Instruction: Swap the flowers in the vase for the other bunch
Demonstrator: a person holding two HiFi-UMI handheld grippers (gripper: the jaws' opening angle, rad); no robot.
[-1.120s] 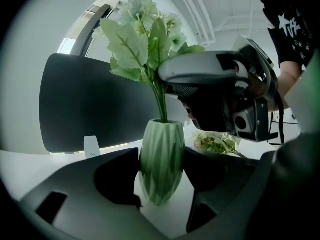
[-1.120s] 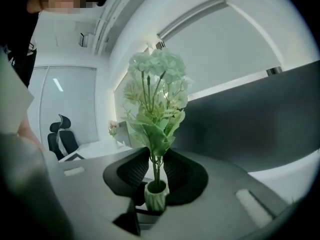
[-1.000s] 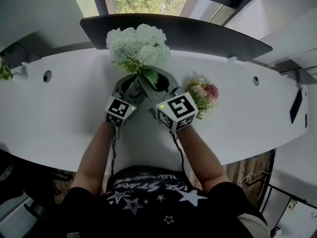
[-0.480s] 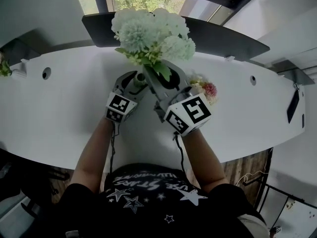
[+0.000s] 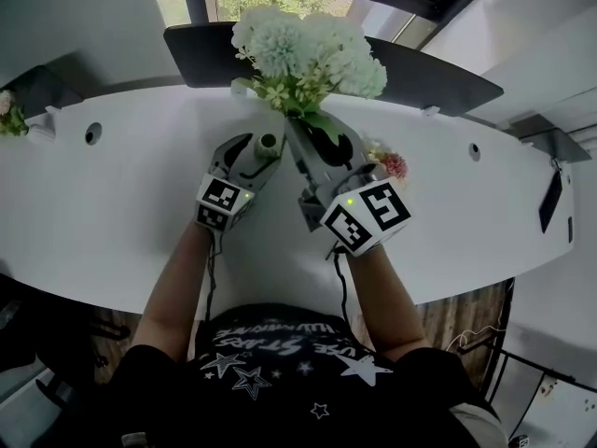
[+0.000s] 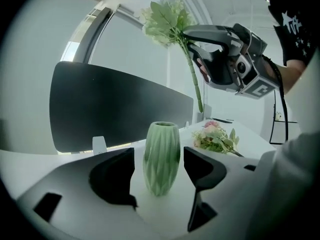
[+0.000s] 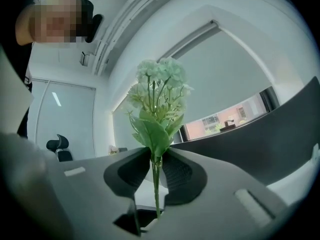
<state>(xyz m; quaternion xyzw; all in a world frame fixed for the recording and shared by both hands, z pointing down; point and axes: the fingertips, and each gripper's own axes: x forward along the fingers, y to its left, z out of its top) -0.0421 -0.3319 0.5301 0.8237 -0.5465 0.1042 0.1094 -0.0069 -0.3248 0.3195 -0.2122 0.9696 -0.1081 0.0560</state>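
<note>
1. Step one of the swap looks done: the white bunch (image 5: 308,49) is out of the vase (image 6: 161,149). In the left gripper view the stem ends hang in the air, up around 1 o'clock from the vase mouth, and the mouth looks empty.
2. The right gripper (image 5: 298,124) has that bunch. Its jaws are nearly together and pinched on the thin stems just under the leaves. The blooms stick up at 12 o'clock in its own view.
3. The left gripper (image 5: 264,147) is parked around the vase. Its jaws are apart with the vase standing upright between them. I think there's a sliver of gap on each side, so it's fencing the vase in rather than squeezing it. Tight call though.
4. The vase stands on the white table (image 5: 112,222), roughly dead centre in the head view, in front of the dark monitor (image 5: 420,68).
5. The other bunch (image 5: 387,164), the pinkish one, lies flat on the table at about 3 o'clock from the vase. It's near the vase but not touching it, and nobody's got it yet.
6. What's left, as I see it: put the white bunch down somewhere off to the side, let go, grab the pink one by the stems, and feed it into the vase. So call it a bit under halfway.
7. The vase is narrow and tall-ish, so keeping the left gripper around it while the new stems go in seems smart.
</note>
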